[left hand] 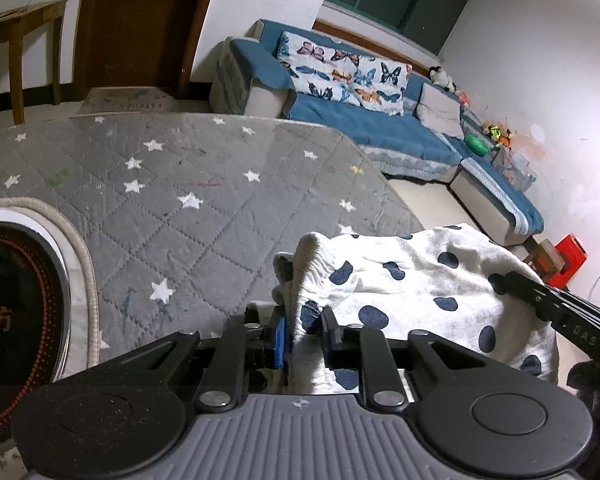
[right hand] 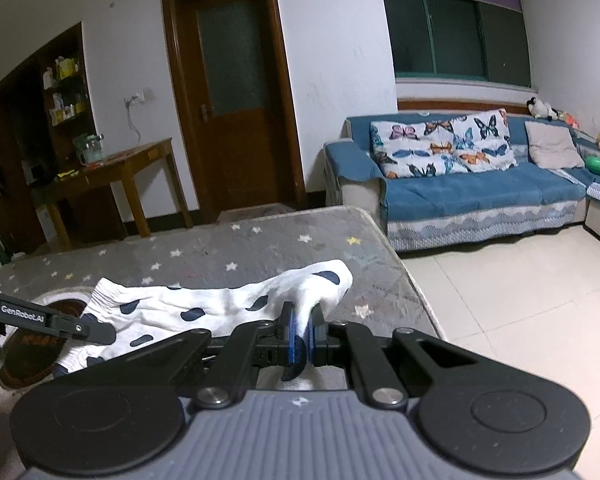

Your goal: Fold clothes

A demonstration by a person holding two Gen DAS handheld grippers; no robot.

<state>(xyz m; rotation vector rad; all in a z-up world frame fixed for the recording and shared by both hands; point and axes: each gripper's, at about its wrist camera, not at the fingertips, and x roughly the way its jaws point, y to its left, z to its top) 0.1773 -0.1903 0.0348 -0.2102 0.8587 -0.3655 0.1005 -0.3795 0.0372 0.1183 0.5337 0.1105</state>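
Left gripper (left hand: pixel 304 332) pinched on a bunched edge of the white garment with dark blue spots (left hand: pixel 412 280), jaws only a little apart with the cloth filling the gap. Right gripper (right hand: pixel 302 330) clamped fully on another corner of the same garment (right hand: pixel 204 304), cloth squeezed between its blue pads (right hand: pixel 290 334). Garment stretched between the two, draped over the near corner of the grey star-patterned quilt (left hand: pixel 180 184), beside a round black cooktop (left hand: pixel 16 304); blue sofa (right hand: pixel 480 192) well behind.
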